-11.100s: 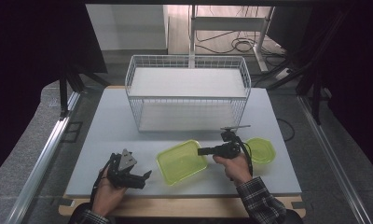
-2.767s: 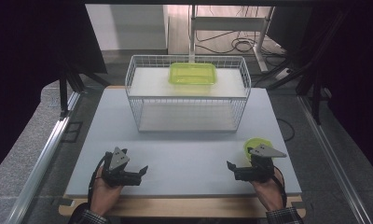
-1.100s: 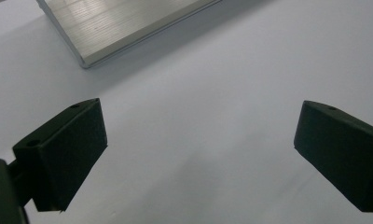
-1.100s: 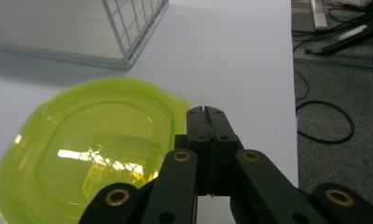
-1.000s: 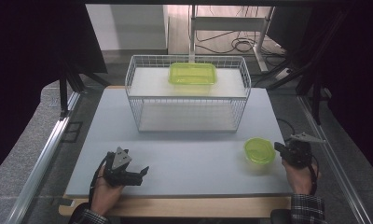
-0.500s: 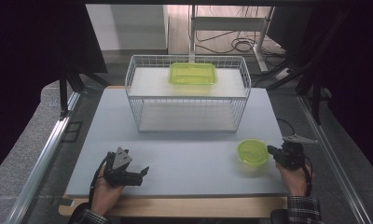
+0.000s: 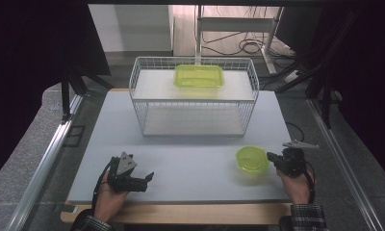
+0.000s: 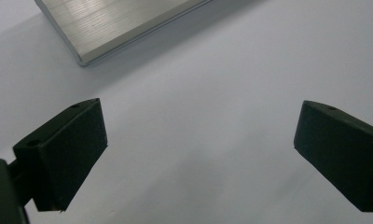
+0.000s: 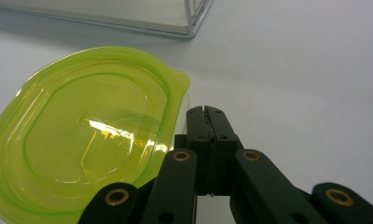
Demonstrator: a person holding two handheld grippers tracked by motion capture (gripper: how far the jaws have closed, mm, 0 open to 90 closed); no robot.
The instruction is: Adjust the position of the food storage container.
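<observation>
Now the right gripper (image 7: 273, 157), jaws pressed together with nothing between them, sits just beside the small green lid (image 7: 252, 159), whose rim nearly touches its tip (image 9: 205, 112). A second ago it stood farther right, and the lid lay nearer the table's right edge; the lid has slid leftward, likely nudged. The left gripper (image 7: 147, 177) rests near the front edge, jaws wide apart and empty. Farther back, the green container (image 7: 198, 76) lies on the wire basket (image 7: 135, 84), probably awaiting this lid.
</observation>
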